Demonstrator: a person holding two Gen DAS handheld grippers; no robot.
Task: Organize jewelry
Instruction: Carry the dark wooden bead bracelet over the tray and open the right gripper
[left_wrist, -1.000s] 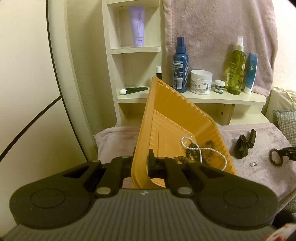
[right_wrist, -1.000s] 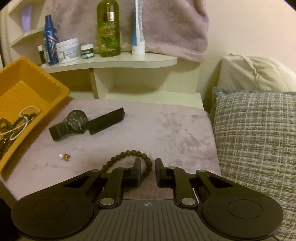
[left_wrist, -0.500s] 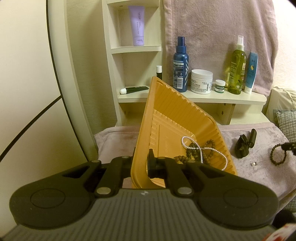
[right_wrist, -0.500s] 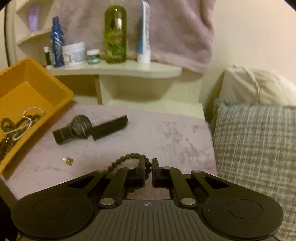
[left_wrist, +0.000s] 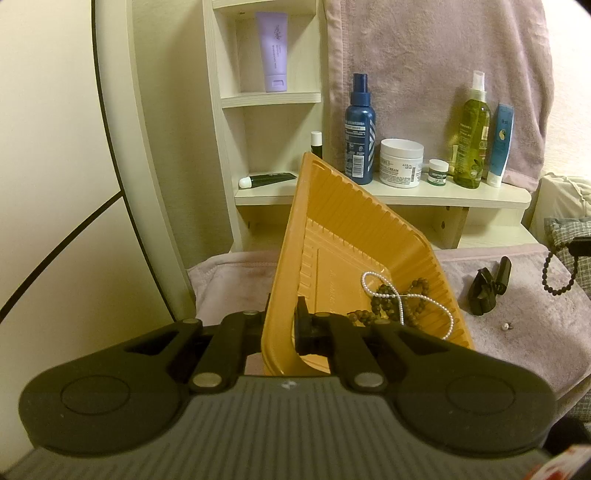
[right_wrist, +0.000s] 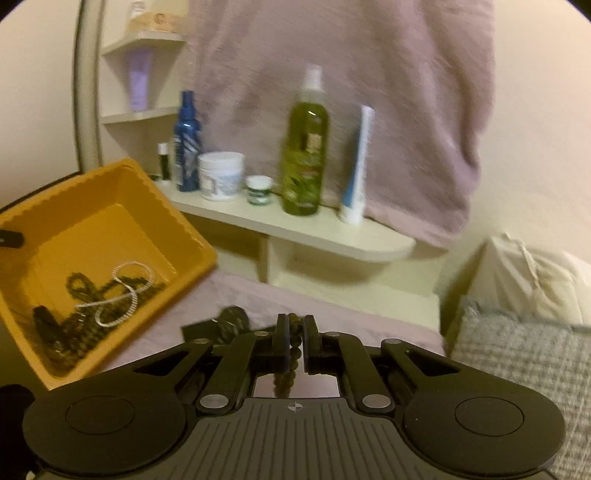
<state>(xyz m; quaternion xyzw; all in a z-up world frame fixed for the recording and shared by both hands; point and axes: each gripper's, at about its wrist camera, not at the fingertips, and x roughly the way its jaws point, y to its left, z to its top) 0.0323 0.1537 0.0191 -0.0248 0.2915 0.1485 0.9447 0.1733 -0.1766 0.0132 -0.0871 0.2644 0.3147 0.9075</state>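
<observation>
My left gripper (left_wrist: 282, 317) is shut on the near rim of the orange tray (left_wrist: 332, 221) and holds it tilted. A pearl necklace (left_wrist: 406, 295) and brown bead strands (left_wrist: 384, 301) lie in the tray; the tray also shows in the right wrist view (right_wrist: 55, 229). My right gripper (right_wrist: 294, 336) is shut on a dark bead bracelet (right_wrist: 291, 354), lifted off the cloth; the bracelet hangs at the right edge of the left wrist view (left_wrist: 554, 273). A black watch (left_wrist: 487, 284) and a small earring (left_wrist: 505, 325) lie on the mauve cloth.
A shelf (left_wrist: 406, 192) behind holds a blue spray bottle (left_wrist: 359, 129), a white jar (left_wrist: 401, 162), a green bottle (left_wrist: 472, 129) and a tube. A checked pillow (right_wrist: 517, 362) sits at the right. A mauve towel (left_wrist: 436, 55) hangs above the shelf.
My right gripper closed on the dark bead bracelet and lifted it off the cloth, tilting up and toward the tray. My left gripper kept holding the tilted tray still.
</observation>
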